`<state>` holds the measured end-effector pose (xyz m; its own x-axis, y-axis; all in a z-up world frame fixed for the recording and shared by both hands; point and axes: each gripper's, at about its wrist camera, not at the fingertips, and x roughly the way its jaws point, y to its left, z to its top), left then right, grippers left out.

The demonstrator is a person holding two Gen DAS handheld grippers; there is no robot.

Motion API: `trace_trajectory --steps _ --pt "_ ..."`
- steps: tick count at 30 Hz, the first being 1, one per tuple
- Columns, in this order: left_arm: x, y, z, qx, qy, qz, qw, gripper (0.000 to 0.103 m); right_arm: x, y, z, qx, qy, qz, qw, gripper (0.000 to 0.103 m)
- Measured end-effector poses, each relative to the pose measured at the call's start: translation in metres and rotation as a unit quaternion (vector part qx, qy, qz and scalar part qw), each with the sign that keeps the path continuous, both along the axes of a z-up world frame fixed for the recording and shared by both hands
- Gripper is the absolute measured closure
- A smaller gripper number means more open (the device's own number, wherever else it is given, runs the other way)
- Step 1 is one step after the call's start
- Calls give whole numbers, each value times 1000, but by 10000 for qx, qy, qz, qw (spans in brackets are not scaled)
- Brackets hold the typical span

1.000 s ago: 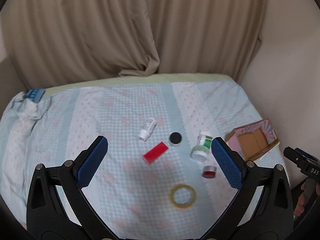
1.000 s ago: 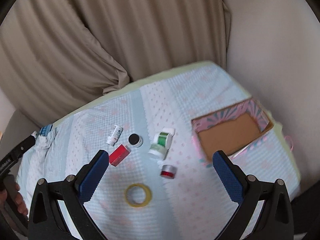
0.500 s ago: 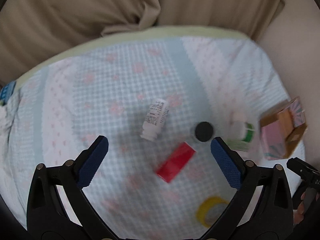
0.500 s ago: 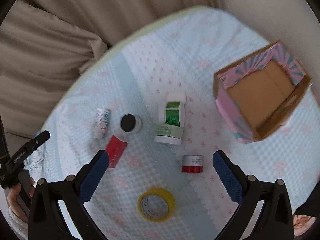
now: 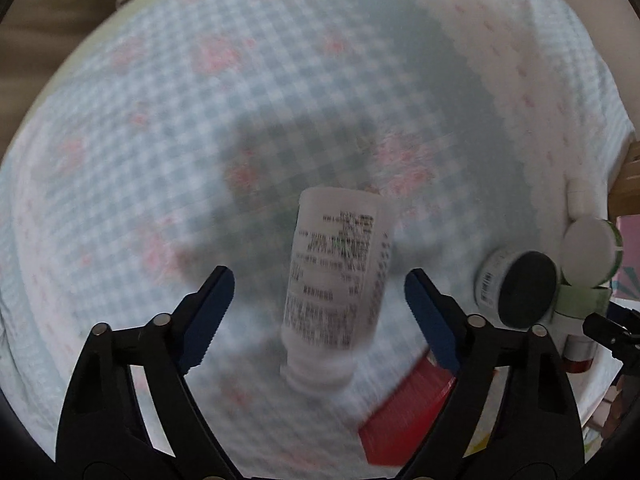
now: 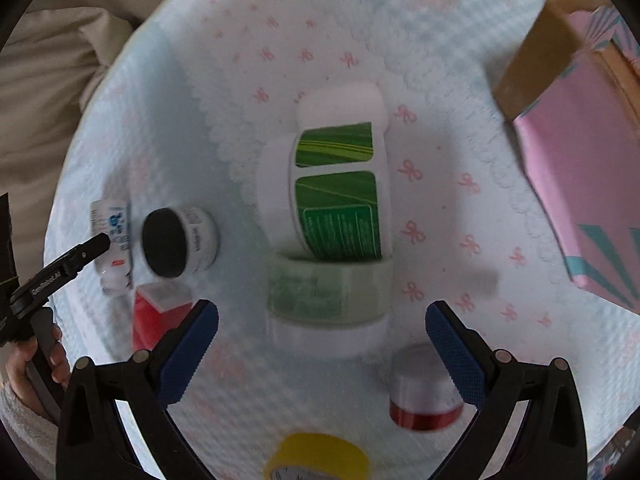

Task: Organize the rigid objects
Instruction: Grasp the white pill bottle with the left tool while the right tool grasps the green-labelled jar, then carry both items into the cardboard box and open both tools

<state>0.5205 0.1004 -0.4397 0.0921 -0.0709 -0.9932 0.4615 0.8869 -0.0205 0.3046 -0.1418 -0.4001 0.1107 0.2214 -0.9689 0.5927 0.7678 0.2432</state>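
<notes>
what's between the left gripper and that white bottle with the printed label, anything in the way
Nothing visible. The white labelled bottle lies on the checked cloth, centred ahead of the open left gripper, with only bare cloth beside each finger. The red box sits just off the right finger, near the bottle's cap, clear of the gap.

A home bedroom: patterned bedsheet (image 6: 440, 60) over a mattress, beige curtain (image 6: 48, 80) behind.

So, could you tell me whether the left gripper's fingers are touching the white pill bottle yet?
Apart. In the left wrist view, cloth shows between each blue finger pad and the white pill bottle, which lies between the open jaws.
</notes>
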Motion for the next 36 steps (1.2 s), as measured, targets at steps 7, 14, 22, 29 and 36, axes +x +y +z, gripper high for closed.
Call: trace_trajectory --steps 7,14,22,29,36 --pt "8 -11 -28 54 313 -183 9993 57 16 -1 -28 77 376 -62 9992 31" --pt "5 -17 -29 24 214 -238 9995 57 15 -5 -37 299 441 -221 9983 37" --pt "-8 -9 5 -197 117 -84 9997 57 8 -12 -30 369 302 -253 9985 37" --pt "-37 -9 59 -464 -121 33 9988 57 -13 -16 9 433 -76 -304 9986 37" --pt "-106 0 130 -782 -400 51 9961 57 -40 -17 72 434 -603 -235 9970 37"
